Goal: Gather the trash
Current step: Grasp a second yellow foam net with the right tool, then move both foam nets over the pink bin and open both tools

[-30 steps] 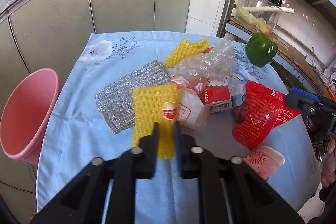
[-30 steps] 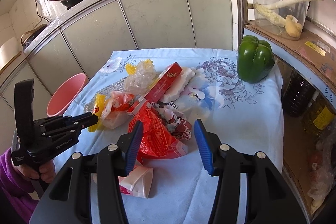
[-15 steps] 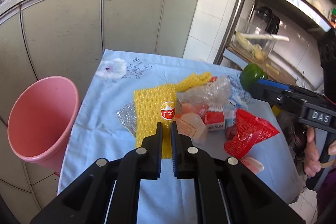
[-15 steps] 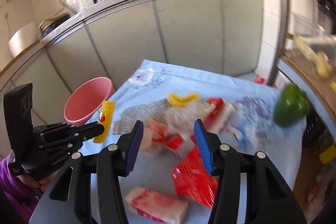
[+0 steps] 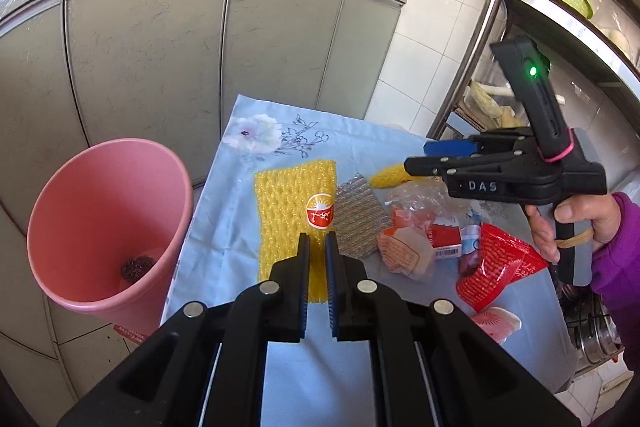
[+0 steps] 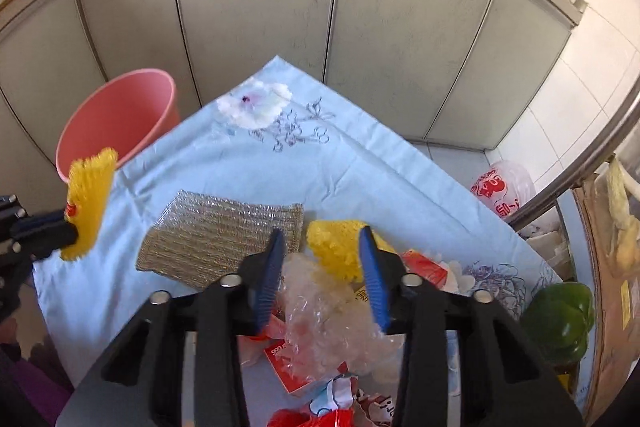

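My left gripper (image 5: 317, 241) is shut on a yellow foam net (image 5: 294, 201) with a red sticker and holds it up over the table's left side, near the pink bin (image 5: 108, 223). It also shows in the right wrist view (image 6: 88, 199), beside the bin (image 6: 116, 119). My right gripper (image 6: 322, 237) is open and empty above a second yellow foam net (image 6: 336, 245), crumpled clear plastic (image 6: 320, 311) and a silver scouring cloth (image 6: 220, 239). The right gripper also shows in the left wrist view (image 5: 424, 157). A red snack bag (image 5: 494, 271) lies at the right.
The table has a light blue cloth (image 6: 320, 155). Red and white wrappers (image 5: 404, 247) lie in the pile. A green pepper (image 6: 558, 323) sits at the far right. The bin holds a dark scrub ball (image 5: 136, 267). Grey cabinets (image 5: 200, 67) stand behind.
My left gripper lifted the yellow foam net and carried it left toward the pink bin. My right gripper swung left from the red bag to above the second yellow net and clear plastic.
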Demonstrator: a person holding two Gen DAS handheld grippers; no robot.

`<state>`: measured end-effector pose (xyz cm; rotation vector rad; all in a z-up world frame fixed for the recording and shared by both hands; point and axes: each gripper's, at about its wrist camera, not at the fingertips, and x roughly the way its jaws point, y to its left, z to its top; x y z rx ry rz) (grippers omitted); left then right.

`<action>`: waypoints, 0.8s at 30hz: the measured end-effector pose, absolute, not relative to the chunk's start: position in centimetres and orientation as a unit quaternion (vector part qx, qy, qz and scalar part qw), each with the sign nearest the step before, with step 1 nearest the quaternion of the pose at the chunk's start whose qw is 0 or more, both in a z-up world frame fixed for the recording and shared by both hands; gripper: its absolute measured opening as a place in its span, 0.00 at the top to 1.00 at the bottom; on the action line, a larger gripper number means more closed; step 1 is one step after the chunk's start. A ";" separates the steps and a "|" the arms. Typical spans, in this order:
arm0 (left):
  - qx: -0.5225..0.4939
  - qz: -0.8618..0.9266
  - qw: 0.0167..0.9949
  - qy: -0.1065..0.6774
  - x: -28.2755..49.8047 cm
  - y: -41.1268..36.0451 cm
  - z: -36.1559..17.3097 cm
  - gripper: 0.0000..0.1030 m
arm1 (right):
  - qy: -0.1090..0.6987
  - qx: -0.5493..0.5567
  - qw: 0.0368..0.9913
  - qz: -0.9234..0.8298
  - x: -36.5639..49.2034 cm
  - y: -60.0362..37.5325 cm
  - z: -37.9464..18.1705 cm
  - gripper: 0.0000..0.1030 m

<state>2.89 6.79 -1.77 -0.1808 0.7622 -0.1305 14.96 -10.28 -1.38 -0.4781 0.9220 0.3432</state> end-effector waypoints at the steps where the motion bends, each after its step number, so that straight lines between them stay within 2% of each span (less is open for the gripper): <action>1: -0.088 -0.063 0.923 0.369 3.0 7.0 -1.8 0.93 | 0.445 -0.232 0.849 0.163 15.2 -10.2 -1.9 0.79; 2: -0.087 -0.062 0.924 0.368 3.1 7.2 -1.8 0.93 | 0.451 -0.234 0.846 0.161 15.3 -10.3 -2.3 0.87; 4: -0.088 -0.062 0.924 0.367 3.2 7.4 -1.8 0.93 | 0.459 -0.232 0.845 0.150 15.5 -10.8 -2.8 0.92; 8: -0.088 -0.055 0.927 0.360 3.0 8.2 -1.7 0.93 | 0.451 -0.191 0.860 0.146 15.0 -12.3 -1.9 0.93; 15: -0.100 -0.031 0.937 0.333 2.3 10.8 -0.5 0.93 | 0.392 -0.116 0.898 0.161 13.2 -12.8 2.8 0.93; 24: -0.129 0.034 0.944 0.303 1.0 17.4 1.0 0.93 | 0.345 -0.041 0.896 0.277 11.5 -4.8 5.4 0.93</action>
